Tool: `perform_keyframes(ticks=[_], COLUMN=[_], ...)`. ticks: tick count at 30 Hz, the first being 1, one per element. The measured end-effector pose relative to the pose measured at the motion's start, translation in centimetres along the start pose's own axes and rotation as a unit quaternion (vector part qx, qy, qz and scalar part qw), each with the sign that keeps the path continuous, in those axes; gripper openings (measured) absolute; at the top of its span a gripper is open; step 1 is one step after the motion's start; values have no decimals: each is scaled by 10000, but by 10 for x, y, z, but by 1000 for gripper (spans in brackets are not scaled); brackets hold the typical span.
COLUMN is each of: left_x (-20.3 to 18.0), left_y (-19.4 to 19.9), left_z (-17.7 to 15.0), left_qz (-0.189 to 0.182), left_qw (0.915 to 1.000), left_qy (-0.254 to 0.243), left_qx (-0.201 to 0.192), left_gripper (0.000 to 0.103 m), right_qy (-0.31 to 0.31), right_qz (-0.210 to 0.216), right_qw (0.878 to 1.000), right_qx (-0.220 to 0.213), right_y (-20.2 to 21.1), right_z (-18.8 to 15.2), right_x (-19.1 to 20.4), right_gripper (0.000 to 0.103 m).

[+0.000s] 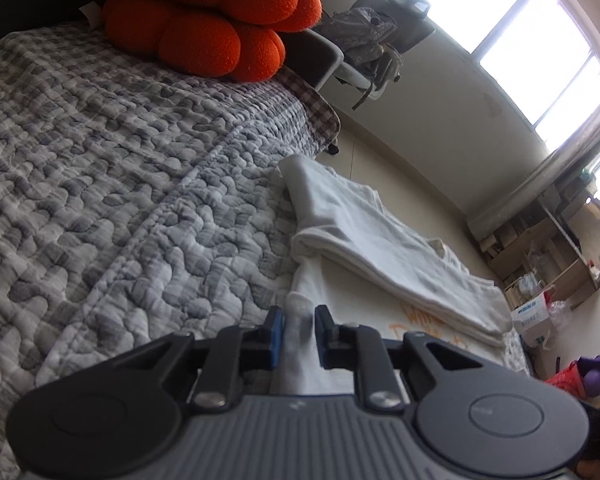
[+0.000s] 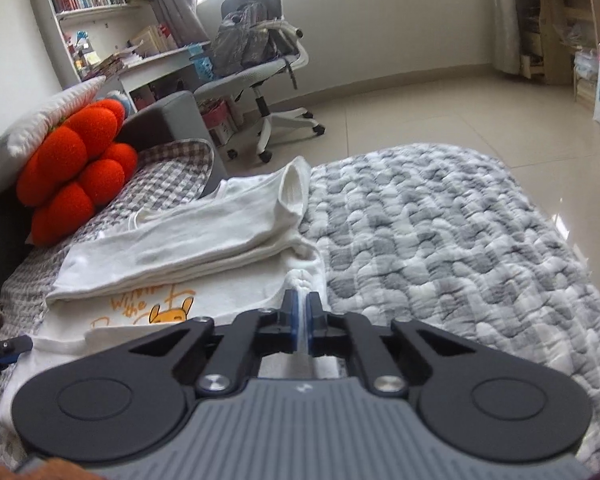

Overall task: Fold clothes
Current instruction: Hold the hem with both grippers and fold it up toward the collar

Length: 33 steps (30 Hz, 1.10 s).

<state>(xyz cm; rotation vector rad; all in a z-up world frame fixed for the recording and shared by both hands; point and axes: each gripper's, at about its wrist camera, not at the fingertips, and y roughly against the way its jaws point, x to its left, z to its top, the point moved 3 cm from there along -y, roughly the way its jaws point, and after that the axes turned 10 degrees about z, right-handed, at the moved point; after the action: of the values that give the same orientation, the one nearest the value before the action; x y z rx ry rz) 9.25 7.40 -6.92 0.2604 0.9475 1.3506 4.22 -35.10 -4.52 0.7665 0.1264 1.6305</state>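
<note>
Garment: a white cotton T-shirt with an orange cartoon print (image 2: 168, 248) lies flat on the grey-and-white quilted bedspread (image 2: 440, 240), toward the bed's left half in the right wrist view, near the orange segmented plush cushion (image 2: 76, 172).
Fold so far: the far side of the shirt is already turned over onto the body as a long doubled band, its sleeve opening pointing toward the far edge of the bed.
Left claw (image 1: 296, 328): clenched on a bunched white edge of the shirt, cloth standing up between its blue pads.
Right claw (image 2: 301, 312): clenched on the near right edge of the shirt, a thin ridge of fabric pinched between the jaws.
Progress: judged partway; one lengthwise fold is done.
Left to do: the near side with the print is still spread out, and the crosswise folds have not been made.
</note>
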Motion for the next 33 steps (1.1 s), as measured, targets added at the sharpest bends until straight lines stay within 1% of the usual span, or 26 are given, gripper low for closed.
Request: perform_keyframes(ticks=[1, 4, 7, 8, 9, 10, 14, 16, 18, 19, 20, 23, 25, 26, 27, 30, 33], left_x=[2, 6, 7, 8, 7, 6, -3, -8, -11, -12, -13, -17, -19, -20, -21, -25, -29], left_y=[0, 0, 1, 2, 1, 1, -5, -5, -4, -4, -4, 0, 3, 4, 4, 7, 12], left_z=[1, 3, 3, 3, 3, 3, -2, -4, -5, -5, -6, -7, -8, -8, -9, -10, -11], left_qz=[-9, -44, -91, -107, -113, -108, -67, 24, 90, 117, 144, 232, 247, 248, 256, 283, 326], left_qw=[10000, 9999, 9998, 9997, 9998, 9998, 9997, 9996, 9993, 9991, 9988, 9974, 9966, 9963, 9959, 9944, 9925], left_qy=[40, 137, 194, 213, 186, 147, -121, -250, -344, -402, -461, -667, -747, -784, -820, -945, -1055], left_qx=[6, 24, 42, 48, 46, 54, 195, 148, 81, 48, 14, -144, -224, -258, -284, -386, -516], left_gripper=[18, 18, 18, 18, 19, 21, 22, 22, 21, 21, 21, 15, 11, 10, 8, 8, 7], right_qy=[5, -233, -283, -309, -349, -385, -461, -470, -475, -463, -448, -279, -101, -4, 79, 337, 640], right_qz=[-56, -163, -75, -26, -7, 17, 53, 46, 38, 35, 33, 3, -85, -136, -147, -251, -367], right_qw=[10000, 9993, 9994, 9994, 9993, 9992, 9989, 9989, 9988, 9989, 9990, 9996, 9999, 9999, 9998, 9991, 9971], right_qx=[1, 242, 187, 154, 113, 98, 71, 71, 67, 41, 18, -47, -71, -78, -55, -56, -159], right_y=[0, -10, -6, -4, -2, 0, 5, 6, 6, 6, 6, 2, -2, -4, -7, -13, -10], right_z=[0, -6, -4, -3, -3, -3, -2, -2, -3, -3, -3, -3, -3, -5, -6, -9, -10], right_x=[-2, -16, -15, -14, -14, -14, -15, -15, -15, -14, -13, -7, -1, 1, 3, 9, 17], right_gripper=[4, 4, 5, 9, 15, 17, 17, 21, 36, 39, 40, 40, 38, 30, 19, 5, 5])
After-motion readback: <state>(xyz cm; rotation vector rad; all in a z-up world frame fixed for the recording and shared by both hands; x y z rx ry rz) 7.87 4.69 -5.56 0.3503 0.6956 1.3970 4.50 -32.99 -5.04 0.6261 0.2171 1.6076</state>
